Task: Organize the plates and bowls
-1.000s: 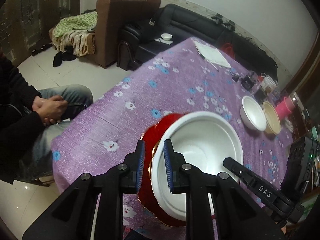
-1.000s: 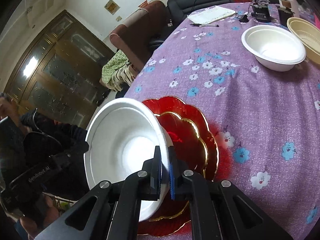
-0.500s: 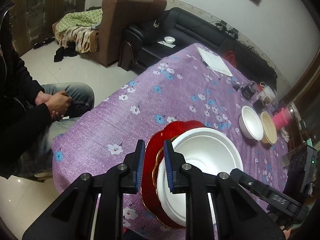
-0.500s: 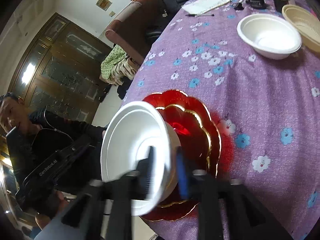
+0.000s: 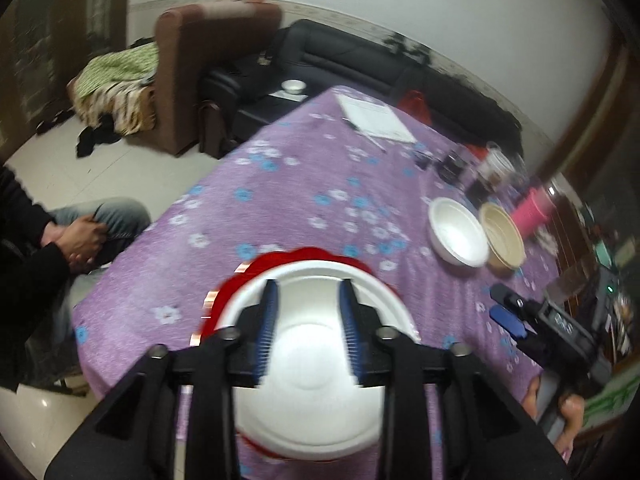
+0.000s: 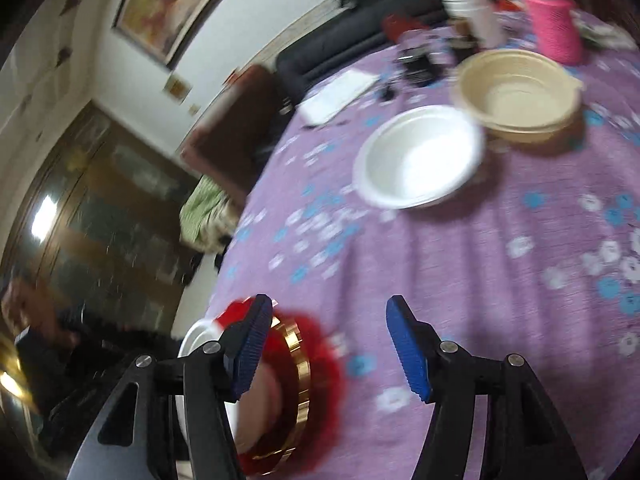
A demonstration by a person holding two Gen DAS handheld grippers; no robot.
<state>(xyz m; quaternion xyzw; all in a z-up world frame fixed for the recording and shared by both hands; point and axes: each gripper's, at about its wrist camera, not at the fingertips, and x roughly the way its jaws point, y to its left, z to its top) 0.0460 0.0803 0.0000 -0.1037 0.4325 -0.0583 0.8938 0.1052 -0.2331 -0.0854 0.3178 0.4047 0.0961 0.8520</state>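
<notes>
A white bowl (image 5: 308,364) rests on a stack of red, gold-rimmed plates (image 5: 304,256) at the near end of the purple table. My left gripper (image 5: 308,336) hovers over the bowl. Its jaws are opening and its blue pads touch nothing; the bowl's inside shows between them. My right gripper (image 6: 330,350) is off to the right of the stack, jaws opening, with only tablecloth between its fingers. The red plates (image 6: 308,376) and the bowl's rim (image 6: 192,338) lie by its left finger. In the left wrist view the right gripper (image 5: 508,312) shows at the right.
A second white bowl (image 6: 416,160) and a beige bowl (image 6: 520,96) stand side by side farther along the flowered purple tablecloth (image 5: 280,184). Behind them are a pink bottle (image 6: 554,24), cups, small dark items and a notepad (image 5: 376,120). A person (image 5: 60,240) sits at the table's left corner.
Both grippers have let go of the white bowl's rim. It has gone from tilted to lying level on the red plates. The right gripper opened and swung away right; the left jaws spread.
</notes>
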